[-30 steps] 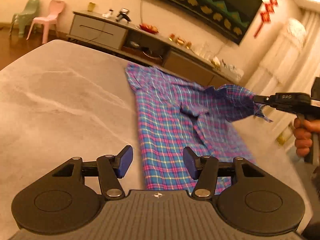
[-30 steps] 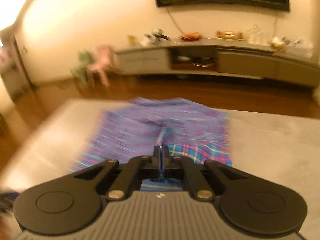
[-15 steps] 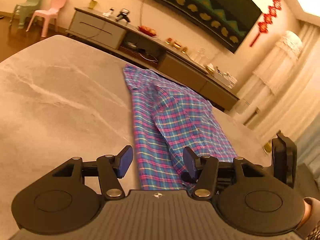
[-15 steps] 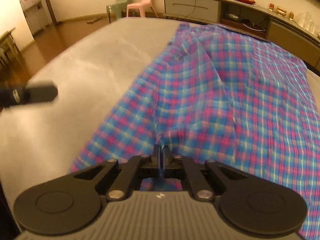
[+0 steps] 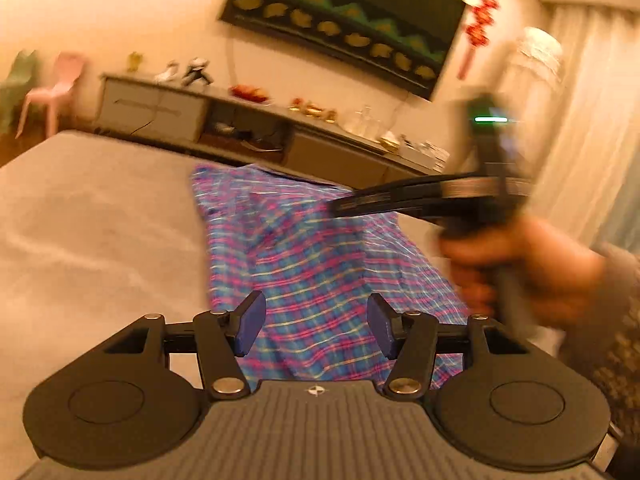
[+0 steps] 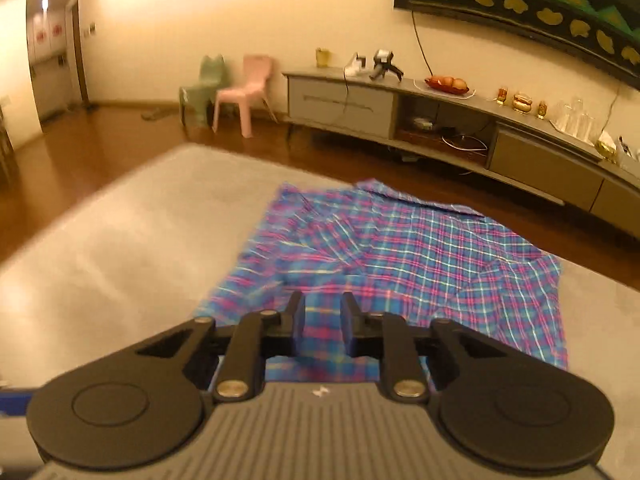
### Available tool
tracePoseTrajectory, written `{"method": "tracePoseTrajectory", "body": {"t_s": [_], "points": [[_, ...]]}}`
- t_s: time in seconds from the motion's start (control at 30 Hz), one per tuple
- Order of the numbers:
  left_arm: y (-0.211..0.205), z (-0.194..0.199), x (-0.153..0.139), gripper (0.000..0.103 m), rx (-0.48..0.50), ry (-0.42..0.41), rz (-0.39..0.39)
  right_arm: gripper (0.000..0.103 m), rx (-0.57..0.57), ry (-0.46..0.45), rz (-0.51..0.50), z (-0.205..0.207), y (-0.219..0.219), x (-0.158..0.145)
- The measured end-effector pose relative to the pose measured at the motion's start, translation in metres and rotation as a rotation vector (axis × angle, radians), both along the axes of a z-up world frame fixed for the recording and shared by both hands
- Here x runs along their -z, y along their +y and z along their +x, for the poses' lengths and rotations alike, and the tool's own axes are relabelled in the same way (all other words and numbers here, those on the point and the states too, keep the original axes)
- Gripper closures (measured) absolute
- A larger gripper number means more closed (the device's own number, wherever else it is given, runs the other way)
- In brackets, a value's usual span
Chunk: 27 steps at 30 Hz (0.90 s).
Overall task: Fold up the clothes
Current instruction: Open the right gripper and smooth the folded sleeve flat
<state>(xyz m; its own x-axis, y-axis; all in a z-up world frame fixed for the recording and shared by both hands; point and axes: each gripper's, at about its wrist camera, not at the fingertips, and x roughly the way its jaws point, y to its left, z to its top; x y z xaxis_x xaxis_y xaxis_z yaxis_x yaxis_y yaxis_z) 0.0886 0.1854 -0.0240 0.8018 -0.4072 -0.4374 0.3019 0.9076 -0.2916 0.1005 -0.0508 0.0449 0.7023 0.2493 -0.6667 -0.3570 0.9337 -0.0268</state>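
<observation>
Two grippers — left gripper (image 5: 316,322) wide, right gripper (image 6: 322,326) narrowly parted, both empty — are hovering over a partly folded plaid shirt (image 6: 400,264) lying on the counter (image 6: 120,248).

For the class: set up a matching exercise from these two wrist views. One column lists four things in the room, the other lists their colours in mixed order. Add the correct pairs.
Things:
1. shirt on the table
2. chair nearest the sideboard
3. chair beside it
4. gripper pads

Colours:
A. pale green
B. dark blue
C. blue and pink plaid
D. pink

Pairs: 1-C, 2-D, 3-A, 4-B
</observation>
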Motion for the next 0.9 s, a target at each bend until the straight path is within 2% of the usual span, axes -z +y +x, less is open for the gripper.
{"method": "tracePoseTrajectory", "body": {"t_s": [0.03,0.13,0.2,0.27,0.33,0.4,0.5,0.53,0.63,0.73,0.8,0.87,0.9], "points": [[-0.006,0.003,0.003,0.045,0.023,0.001,0.012,0.084,0.013,0.028,-0.031,0.012,-0.001,0.013],[-0.02,0.016,0.018,0.045,0.071,0.055,0.055,0.099,0.081,0.124,-0.121,0.037,-0.002,0.049],[-0.024,0.023,0.028,0.045,0.068,0.099,0.087,0.099,0.099,0.157,-0.136,0.042,-0.001,0.055],[-0.024,0.026,0.034,0.045,0.065,0.125,0.1,0.095,0.11,0.17,-0.09,0.039,0.0,0.04],[-0.025,0.027,0.037,0.045,0.067,0.131,0.108,0.091,0.101,0.094,-0.038,0.028,-0.001,0.019],[-0.025,0.027,0.04,0.045,0.068,0.137,0.116,0.09,0.065,0.064,0.011,0.017,0.003,0.017],[-0.025,0.028,0.043,0.044,0.07,0.146,0.127,0.09,0.032,0.126,-0.066,0.023,0.008,0.056],[-0.025,0.028,0.045,0.044,0.071,0.149,0.131,0.085,0.018,0.116,-0.088,0.023,0.007,0.067],[-0.025,0.029,0.049,0.044,0.073,0.158,0.143,0.084,0.034,0.156,-0.037,0.024,-0.014,0.07],[-0.025,0.026,0.049,0.044,0.075,0.141,0.16,0.081,0.044,0.115,0.044,-0.006,-0.047,0.062],[-0.025,0.027,0.055,0.044,0.062,0.144,0.193,0.079,0.051,0.135,0.052,-0.026,-0.068,0.074],[-0.024,0.023,0.053,0.044,0.052,0.149,0.196,0.075,0.067,0.189,0.001,-0.041,-0.089,0.101],[-0.023,0.021,0.052,0.044,0.047,0.151,0.195,0.072,0.07,0.181,-0.021,-0.049,-0.098,0.113]]}}
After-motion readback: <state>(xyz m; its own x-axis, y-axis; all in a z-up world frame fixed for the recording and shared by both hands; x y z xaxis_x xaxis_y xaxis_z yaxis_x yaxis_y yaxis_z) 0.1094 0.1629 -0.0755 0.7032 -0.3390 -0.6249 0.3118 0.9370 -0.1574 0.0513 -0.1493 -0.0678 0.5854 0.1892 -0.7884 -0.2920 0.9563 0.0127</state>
